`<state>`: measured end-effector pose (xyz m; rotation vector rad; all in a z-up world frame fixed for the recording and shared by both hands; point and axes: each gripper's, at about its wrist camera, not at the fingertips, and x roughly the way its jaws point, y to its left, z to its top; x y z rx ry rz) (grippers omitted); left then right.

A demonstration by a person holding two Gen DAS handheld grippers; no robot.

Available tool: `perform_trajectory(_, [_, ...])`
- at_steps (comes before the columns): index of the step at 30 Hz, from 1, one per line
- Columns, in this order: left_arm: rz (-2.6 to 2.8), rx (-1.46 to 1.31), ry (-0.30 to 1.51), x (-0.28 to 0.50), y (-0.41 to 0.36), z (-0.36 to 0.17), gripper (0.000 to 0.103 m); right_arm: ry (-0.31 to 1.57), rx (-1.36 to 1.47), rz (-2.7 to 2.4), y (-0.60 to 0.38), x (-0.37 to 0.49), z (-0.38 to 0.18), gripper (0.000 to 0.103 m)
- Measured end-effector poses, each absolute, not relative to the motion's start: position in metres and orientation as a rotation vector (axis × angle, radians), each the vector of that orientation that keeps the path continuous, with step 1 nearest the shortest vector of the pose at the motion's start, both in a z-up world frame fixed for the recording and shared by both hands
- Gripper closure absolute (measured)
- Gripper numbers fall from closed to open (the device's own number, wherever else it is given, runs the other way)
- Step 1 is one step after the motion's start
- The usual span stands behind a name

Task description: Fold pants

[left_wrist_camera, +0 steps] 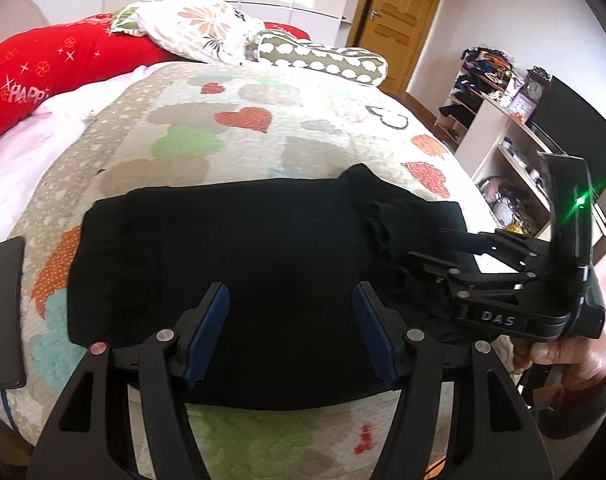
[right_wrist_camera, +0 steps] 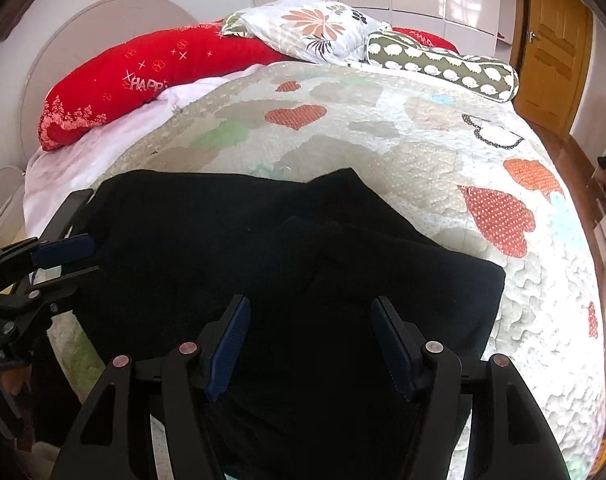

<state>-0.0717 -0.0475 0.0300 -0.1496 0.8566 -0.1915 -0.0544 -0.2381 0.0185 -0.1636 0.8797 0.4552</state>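
Left claw: the left claw [left_wrist_camera: 291,330] stands released, nothing between its blue pads, hovering over the near-left part of the pants [left_wrist_camera: 231,280].
Right claw: the right claw [right_wrist_camera: 313,344] is also released and empty, above the near-right part of the pants; in the left wrist view it shows side-on, held in a hand [left_wrist_camera: 563,354].
Pants: black, lying on the bed quilt [right_wrist_camera: 383,136] in a broad folded block near the bed's near edge; one rumpled flap [left_wrist_camera: 387,216] bunches up at the block's far-right corner.
Step in hand: judging by the flat block and both claws free, one fold looks done and the claws are between grips.
Next move: probably smooth or tuck the rumpled flap, then pinch one end of the block with both claws and lay it over the other end; the dark cloth hides edges, so finding the true hem needs care.
Around: a dark flat device [left_wrist_camera: 3,312] lies on the quilt just left of the pants; red pillow [right_wrist_camera: 143,76], flowered pillow [right_wrist_camera: 315,28] and spotted bolster [right_wrist_camera: 443,64] lie well beyond the pants.
In the way: only the flat device, if the fold swings left; the quilt beyond the pants looks free.
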Motion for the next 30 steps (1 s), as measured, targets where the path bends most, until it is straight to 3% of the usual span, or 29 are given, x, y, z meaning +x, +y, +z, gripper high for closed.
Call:
perform_trajectory(18, [-0.225,-0.184,0.891,-0.066,-0.059,0.022,0.029,0.861,-0.204,0.354,-0.256,-0.061,0.019,0.037])
perform_trajectory(30, [-0.208,-0.217,0.895,-0.066,-0.046,0.019,0.029,0.855,-0.217,0.36,-0.253,-0.062,0.023,0.034])
